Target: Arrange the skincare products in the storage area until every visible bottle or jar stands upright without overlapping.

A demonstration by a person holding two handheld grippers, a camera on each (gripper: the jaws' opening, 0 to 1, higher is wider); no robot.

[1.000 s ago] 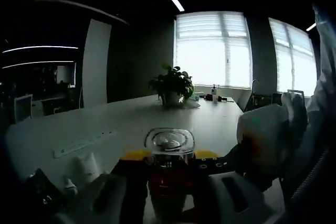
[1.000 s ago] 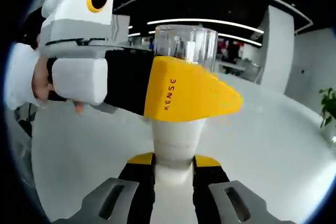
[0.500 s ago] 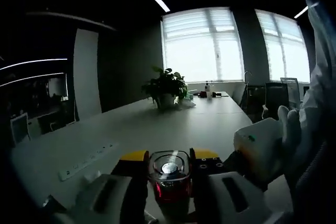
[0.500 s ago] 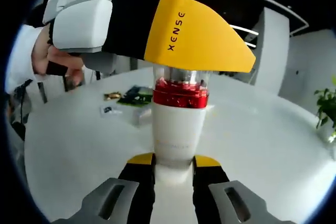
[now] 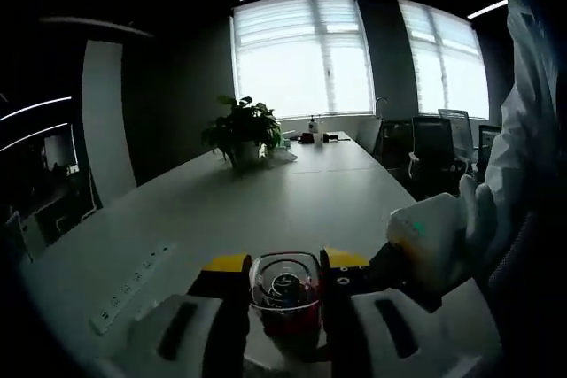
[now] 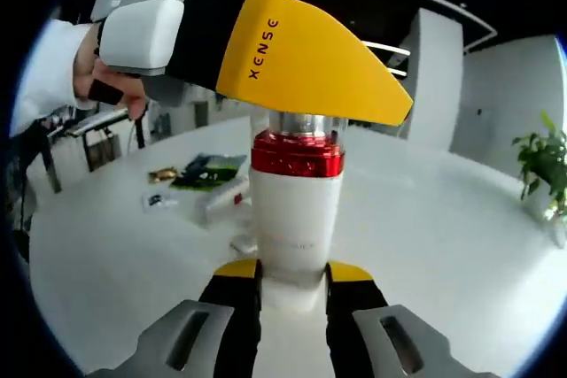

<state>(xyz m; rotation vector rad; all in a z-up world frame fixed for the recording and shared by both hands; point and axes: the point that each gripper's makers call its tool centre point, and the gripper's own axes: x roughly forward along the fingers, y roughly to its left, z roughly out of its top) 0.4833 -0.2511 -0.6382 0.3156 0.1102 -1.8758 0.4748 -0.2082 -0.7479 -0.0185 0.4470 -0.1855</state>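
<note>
The right gripper (image 6: pixel 292 276) is clamping the white bottle's (image 6: pixel 292 219) base. The left gripper (image 6: pixel 301 68) is pinching its clear cap (image 5: pixel 283 281). Next, I judge: stand it on the table (image 6: pixel 461 245).

Long white conference table (image 5: pixel 266 201) bearing a potted green plant (image 5: pixel 240 133) toward its far end and a white power strip (image 5: pixel 131 281) near its left edge. Bright windows with blinds (image 5: pixel 297 55) behind; dark office chairs (image 5: pixel 431 150) at right. In the right gripper view, flat packets and leaflets (image 6: pixel 197 176) lie scattered on the tabletop.
</note>
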